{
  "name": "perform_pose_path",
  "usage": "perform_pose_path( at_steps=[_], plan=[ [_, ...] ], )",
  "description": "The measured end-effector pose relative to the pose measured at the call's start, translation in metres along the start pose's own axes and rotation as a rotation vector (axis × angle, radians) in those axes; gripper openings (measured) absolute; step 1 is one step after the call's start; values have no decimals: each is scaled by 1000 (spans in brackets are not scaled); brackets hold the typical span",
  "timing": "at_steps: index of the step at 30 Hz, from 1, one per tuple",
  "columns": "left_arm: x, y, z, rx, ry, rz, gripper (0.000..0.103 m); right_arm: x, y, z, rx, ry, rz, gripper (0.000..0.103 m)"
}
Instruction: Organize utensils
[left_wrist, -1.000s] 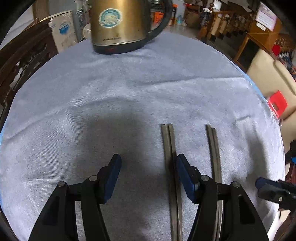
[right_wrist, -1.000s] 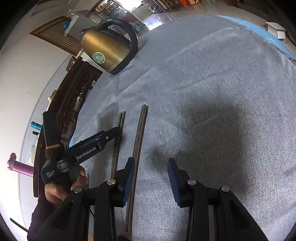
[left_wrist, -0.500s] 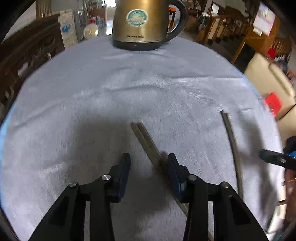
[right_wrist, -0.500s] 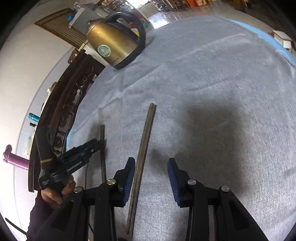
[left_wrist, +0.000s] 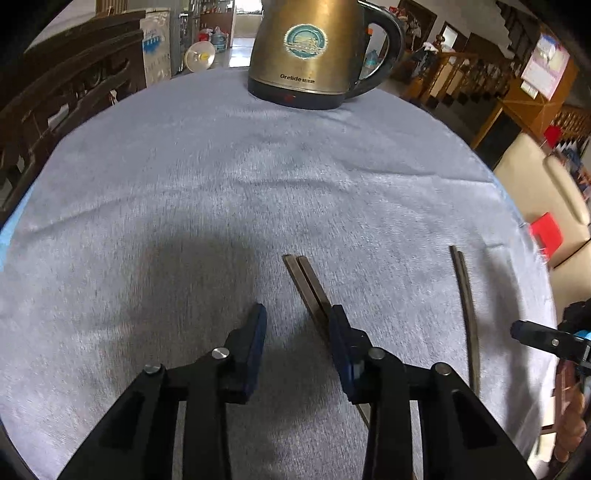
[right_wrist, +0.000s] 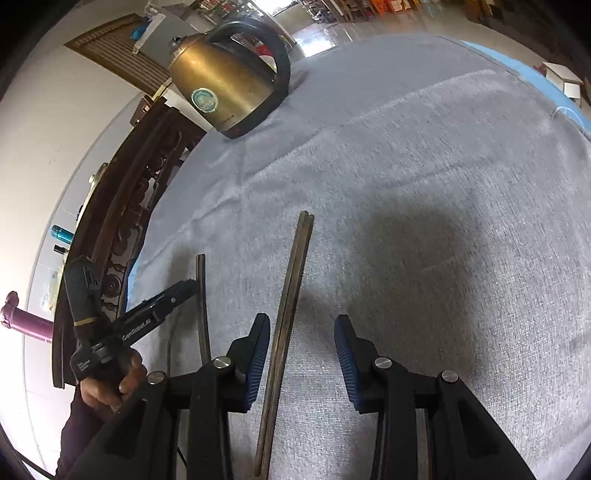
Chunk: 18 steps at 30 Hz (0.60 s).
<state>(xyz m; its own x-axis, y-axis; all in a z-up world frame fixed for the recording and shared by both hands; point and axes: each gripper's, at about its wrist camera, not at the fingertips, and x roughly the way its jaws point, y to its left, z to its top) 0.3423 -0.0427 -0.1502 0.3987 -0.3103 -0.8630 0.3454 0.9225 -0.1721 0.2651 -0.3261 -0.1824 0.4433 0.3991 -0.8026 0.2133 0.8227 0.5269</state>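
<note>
Two pairs of dark chopsticks lie on the grey cloth of a round table. In the left wrist view one pair (left_wrist: 308, 286) runs under my left gripper's right finger; the other pair (left_wrist: 467, 310) lies to the right, near the right gripper's tip (left_wrist: 532, 334). My left gripper (left_wrist: 297, 332) is open and empty. In the right wrist view, one pair (right_wrist: 288, 314) lies between my open right gripper's (right_wrist: 301, 341) fingers, close to the left finger. The other pair (right_wrist: 202, 302) lies to the left, beside the left gripper (right_wrist: 162, 306).
A brass electric kettle (left_wrist: 314, 51) with a black handle stands at the far side of the table; it also shows in the right wrist view (right_wrist: 225, 92). A dark wooden chair (right_wrist: 122, 221) stands by the table's left edge. A beige sofa (left_wrist: 543, 206) is beyond the right edge.
The left gripper has narrowed from its wide opening and swung towards the kettle. The two chopstick pairs now lie farther apart. The right gripper now has one pair between its fingers.
</note>
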Motion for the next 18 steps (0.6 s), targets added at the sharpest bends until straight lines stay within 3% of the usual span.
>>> perform_pose_path(
  at_steps=[4, 6, 9, 15, 18],
  plan=[
    [3, 1, 7, -12, 4, 7, 34, -1, 1, -1, -7, -3, -1, 39],
    [6, -2, 10, -7, 6, -19, 11, -1, 2, -1, -13, -6, -4, 39],
    [5, -11, 9, 14, 1, -25, 11, 0, 2, -2, -9, -5, -3, 39],
    [-1, -1, 0, 6, -11, -129, 3, -1, -1, 2, -9, -15, -25, 39],
    [-6, 6, 0, -8, -31, -120, 3, 4, 0, 8, -7, -20, -36, 39]
  ],
)
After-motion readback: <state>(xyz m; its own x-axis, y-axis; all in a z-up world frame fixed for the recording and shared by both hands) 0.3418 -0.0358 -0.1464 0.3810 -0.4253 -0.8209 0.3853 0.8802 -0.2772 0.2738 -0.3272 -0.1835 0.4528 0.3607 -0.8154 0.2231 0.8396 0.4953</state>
